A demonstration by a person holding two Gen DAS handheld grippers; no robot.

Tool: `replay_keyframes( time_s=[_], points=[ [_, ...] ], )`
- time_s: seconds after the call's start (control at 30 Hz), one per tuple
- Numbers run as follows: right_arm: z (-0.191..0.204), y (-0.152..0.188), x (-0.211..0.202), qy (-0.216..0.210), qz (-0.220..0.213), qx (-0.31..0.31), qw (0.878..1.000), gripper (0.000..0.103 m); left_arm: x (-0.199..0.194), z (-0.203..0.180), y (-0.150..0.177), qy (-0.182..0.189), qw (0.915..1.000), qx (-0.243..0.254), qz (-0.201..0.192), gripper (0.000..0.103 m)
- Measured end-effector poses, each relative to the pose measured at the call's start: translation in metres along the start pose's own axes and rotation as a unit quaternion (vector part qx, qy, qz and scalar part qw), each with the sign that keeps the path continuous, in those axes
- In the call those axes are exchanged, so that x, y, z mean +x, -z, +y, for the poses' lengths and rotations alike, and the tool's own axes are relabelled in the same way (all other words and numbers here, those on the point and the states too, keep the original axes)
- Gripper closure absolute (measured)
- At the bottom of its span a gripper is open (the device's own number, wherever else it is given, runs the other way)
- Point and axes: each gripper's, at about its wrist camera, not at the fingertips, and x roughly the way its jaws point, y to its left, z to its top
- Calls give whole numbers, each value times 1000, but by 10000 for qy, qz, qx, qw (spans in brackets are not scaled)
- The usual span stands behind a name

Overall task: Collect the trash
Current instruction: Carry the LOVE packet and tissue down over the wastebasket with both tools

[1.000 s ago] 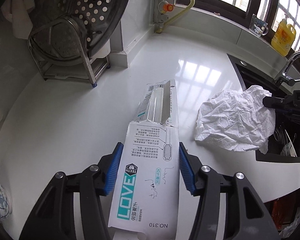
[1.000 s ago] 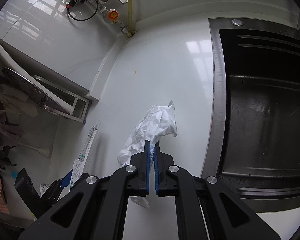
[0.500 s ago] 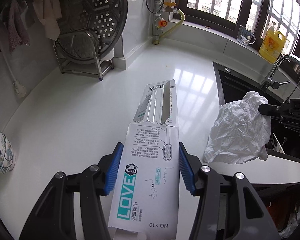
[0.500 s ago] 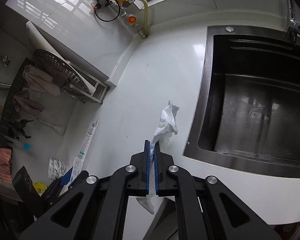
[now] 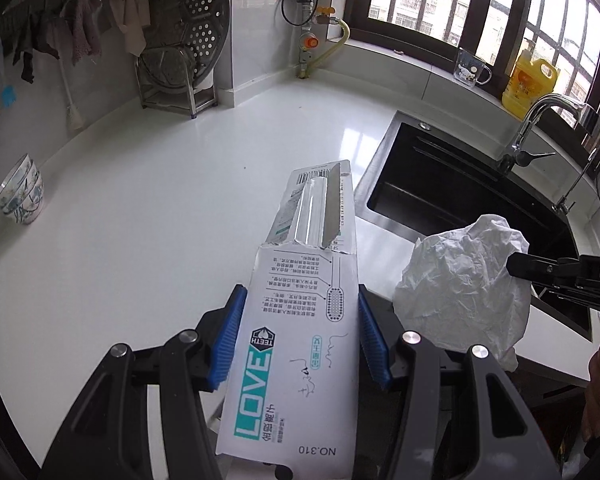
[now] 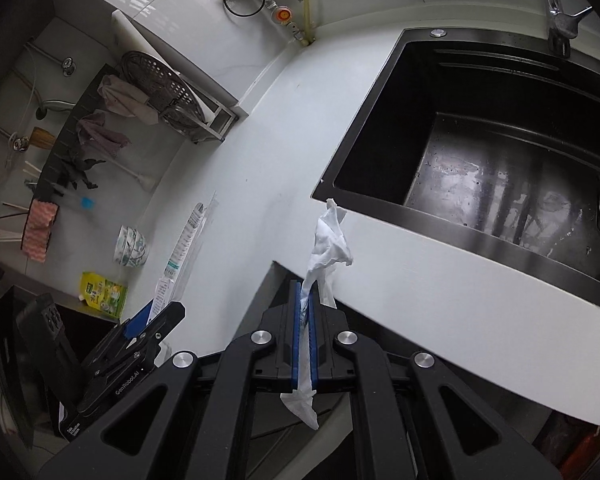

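My left gripper (image 5: 298, 340) is shut on a white toothbrush package (image 5: 300, 328) with "LOVE TEETH" printed on it, its torn end pointing forward, held in the air above the white counter (image 5: 140, 208). My right gripper (image 6: 306, 308) is shut on a crumpled white tissue (image 6: 328, 240), held above the counter's front edge beside the sink. In the left wrist view the tissue (image 5: 464, 284) hangs at the right from the right gripper (image 5: 516, 266). In the right wrist view the left gripper (image 6: 148, 320) and the package (image 6: 184, 248) show at lower left.
A black sink (image 5: 480, 196) with a faucet (image 5: 532, 128) lies to the right. A steamer rack (image 5: 180, 64) stands at the back wall, stacked bowls (image 5: 20, 196) at the left, a yellow bottle (image 5: 530, 84) and glass mug (image 5: 470, 68) on the windowsill.
Both grippers have risen and pulled back from the counter with their loads. The tissue has lifted off the counter and now hangs free.
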Motion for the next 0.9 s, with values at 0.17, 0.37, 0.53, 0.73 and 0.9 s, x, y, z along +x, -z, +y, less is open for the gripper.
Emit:
replay_keyframes(
  time_s=[0.17,0.37,0.53,0.73,0.9],
  points=[
    [-26,43,-20,20,261,-323,9991,99,-16,-38,51,5,9997,-221,100,51],
    [-46,90,-11,145,736,-514,9959,99,-13,-60,108,-46,9983,-340,480,51],
    [-59,130,20,386,1084,-698,9909,99,10,-63,151,-133,9958,-227,877,51],
    [-83,175,87,630,1345,-698,9864,99,70,-44,204,-76,9925,-103,1220,50],
    [-119,207,166,867,1453,-572,9839,99,146,-20,253,-25,9879,-100,1548,50]
  ],
)
